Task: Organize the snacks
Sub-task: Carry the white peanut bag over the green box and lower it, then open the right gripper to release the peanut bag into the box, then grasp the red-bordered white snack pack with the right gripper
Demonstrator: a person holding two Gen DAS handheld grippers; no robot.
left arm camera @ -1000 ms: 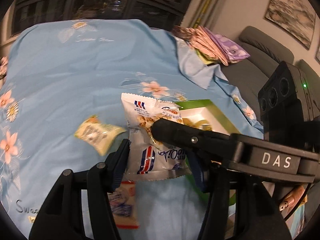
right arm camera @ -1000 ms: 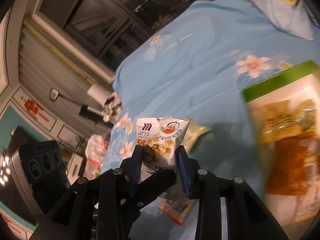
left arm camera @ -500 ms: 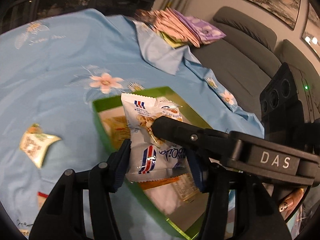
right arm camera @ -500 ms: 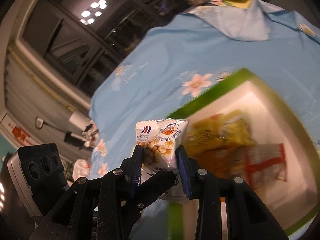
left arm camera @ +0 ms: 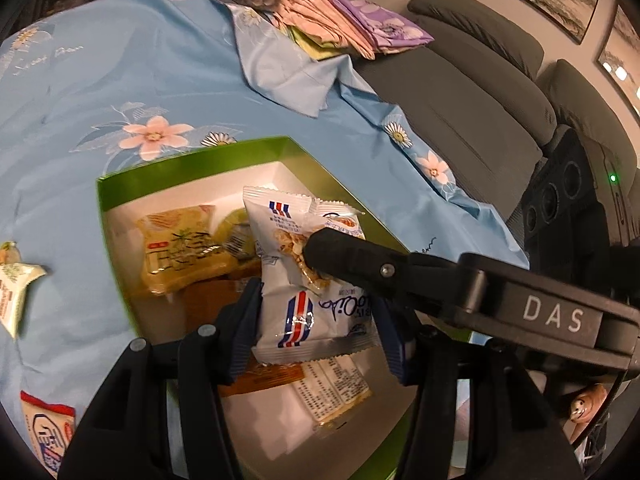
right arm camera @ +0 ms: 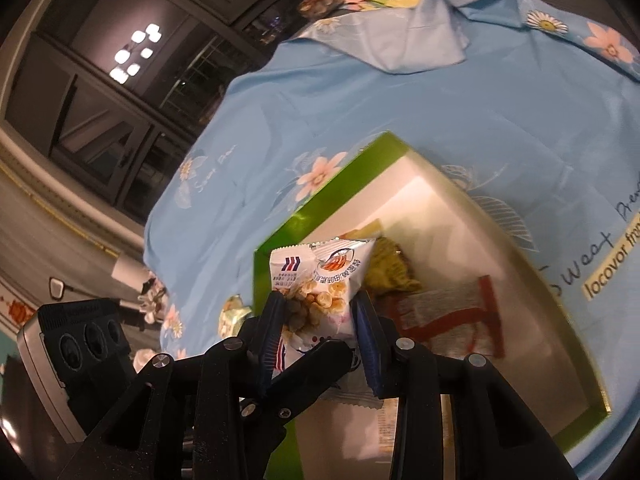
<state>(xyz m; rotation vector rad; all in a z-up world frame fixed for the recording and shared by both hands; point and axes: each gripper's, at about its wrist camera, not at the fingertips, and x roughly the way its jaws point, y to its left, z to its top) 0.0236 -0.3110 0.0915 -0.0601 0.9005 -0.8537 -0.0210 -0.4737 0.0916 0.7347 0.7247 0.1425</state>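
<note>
A white snack packet [left arm camera: 304, 272] with blue-and-red stripes and puffed pieces printed on it hangs over the open green box [left arm camera: 192, 160]. My left gripper [left arm camera: 318, 328] is shut on its lower half, a blue pad against each side edge. My right gripper [right arm camera: 320, 334] is shut on the same snack packet [right arm camera: 320, 280] higher up; one of its black fingers [left arm camera: 360, 258] crosses the left wrist view. The green box [right arm camera: 320, 196] lies directly below. It holds a yellow-green packet [left arm camera: 180, 256], a white printed packet [left arm camera: 332, 384] and a red-and-white packet [right arm camera: 452, 316].
The box sits on a light blue floral cloth [left arm camera: 120, 80]. Loose packets lie on the cloth left of the box [left arm camera: 12, 288] [left arm camera: 48, 432]. A pile of folded cloths [left arm camera: 340, 28] lies at the far edge, and a grey sofa [left arm camera: 480, 92] stands to the right.
Both grippers have carried the packet from above the bare cloth to above the green box and a little lower. Their hold on it looks the same.
</note>
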